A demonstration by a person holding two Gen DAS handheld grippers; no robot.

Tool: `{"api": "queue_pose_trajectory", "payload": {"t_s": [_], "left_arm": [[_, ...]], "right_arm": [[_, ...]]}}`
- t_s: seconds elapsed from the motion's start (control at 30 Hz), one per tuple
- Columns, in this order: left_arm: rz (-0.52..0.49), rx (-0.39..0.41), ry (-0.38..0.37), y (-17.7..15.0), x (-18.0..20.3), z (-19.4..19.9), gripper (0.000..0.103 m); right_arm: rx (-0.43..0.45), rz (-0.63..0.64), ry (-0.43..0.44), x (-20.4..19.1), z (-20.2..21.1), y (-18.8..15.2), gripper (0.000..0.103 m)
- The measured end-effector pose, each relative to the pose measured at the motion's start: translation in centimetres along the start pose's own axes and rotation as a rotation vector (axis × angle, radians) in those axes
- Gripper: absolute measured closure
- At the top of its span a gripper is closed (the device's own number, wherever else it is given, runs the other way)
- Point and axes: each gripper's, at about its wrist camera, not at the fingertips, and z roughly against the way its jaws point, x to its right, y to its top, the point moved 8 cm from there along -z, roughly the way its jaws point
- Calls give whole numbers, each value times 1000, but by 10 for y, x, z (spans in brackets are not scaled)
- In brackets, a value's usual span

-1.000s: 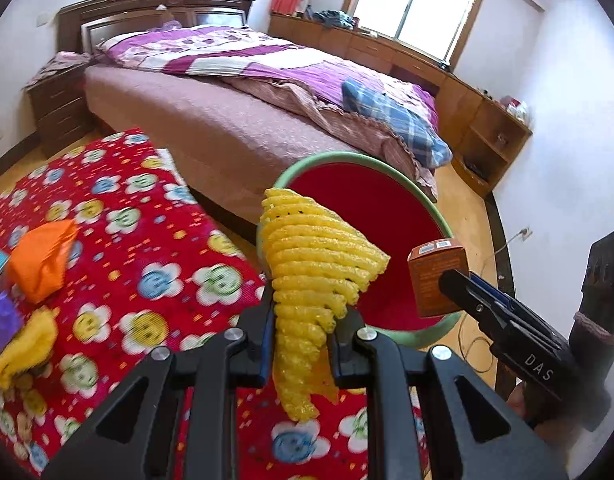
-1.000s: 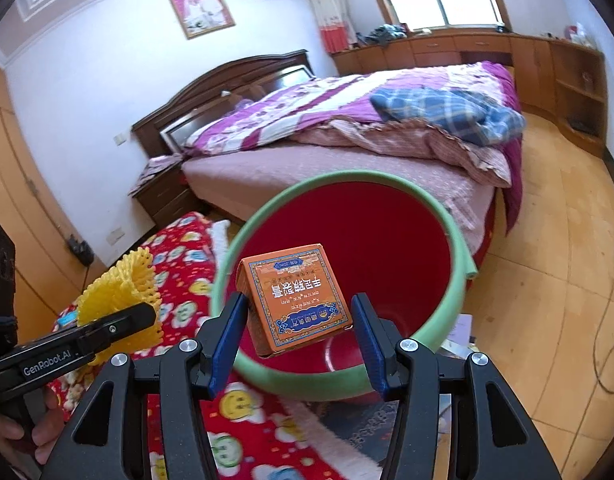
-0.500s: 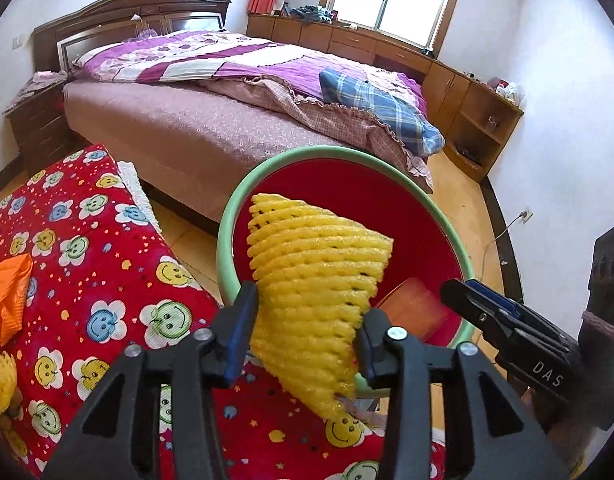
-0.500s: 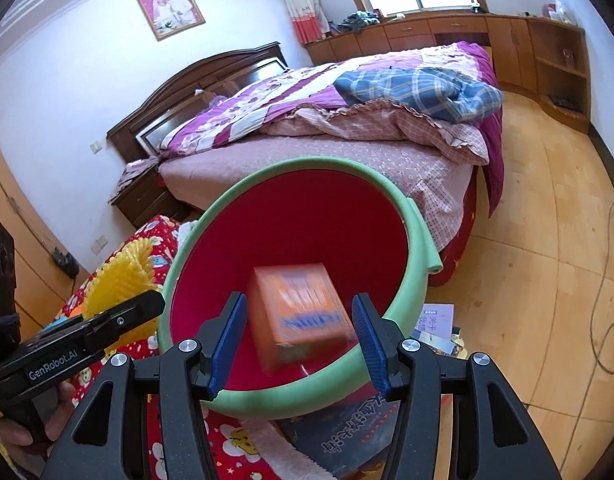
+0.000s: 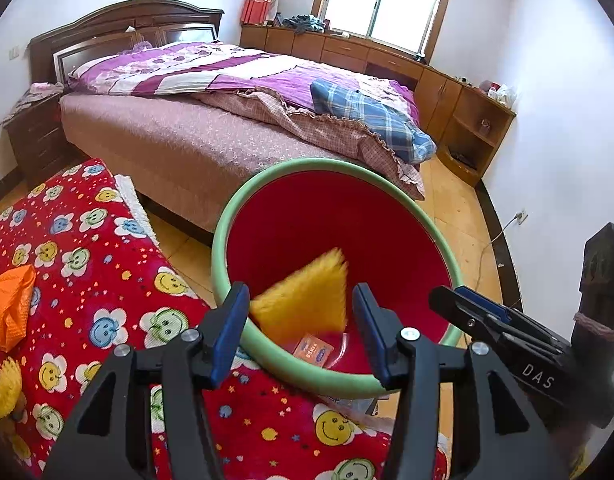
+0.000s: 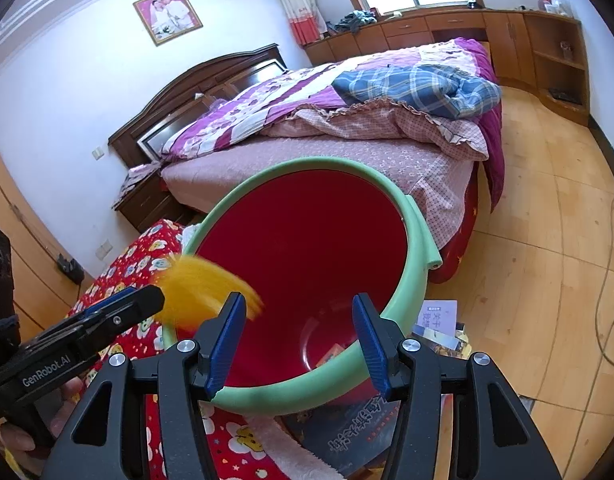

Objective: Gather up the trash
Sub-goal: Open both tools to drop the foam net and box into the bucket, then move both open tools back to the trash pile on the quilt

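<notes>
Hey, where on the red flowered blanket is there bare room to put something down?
The red flowered blanket lies bare from the white fringe near the bed to the bucket rim. Its left edge is crowded: orange bag, yellow net. Beside the bucket, books cover the floor.

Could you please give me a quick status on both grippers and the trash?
Left gripper open, right gripper open, both over the bin. Yellow net blurred, mid-drop into it; orange box on its bottom. Nothing in the way.
</notes>
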Motion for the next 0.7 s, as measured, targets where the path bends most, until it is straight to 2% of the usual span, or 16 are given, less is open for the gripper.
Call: {"api": "queue_pose_trajectory", "payload": {"t_s": [0.5, 0.7], "left_arm": [[128, 21, 85, -21, -46, 51, 49], [190, 24, 143, -34, -72, 76, 49]], "right_arm": [[-5, 22, 69, -31, 14, -10, 27], [-30, 34, 103, -50, 12, -19, 26]]}}
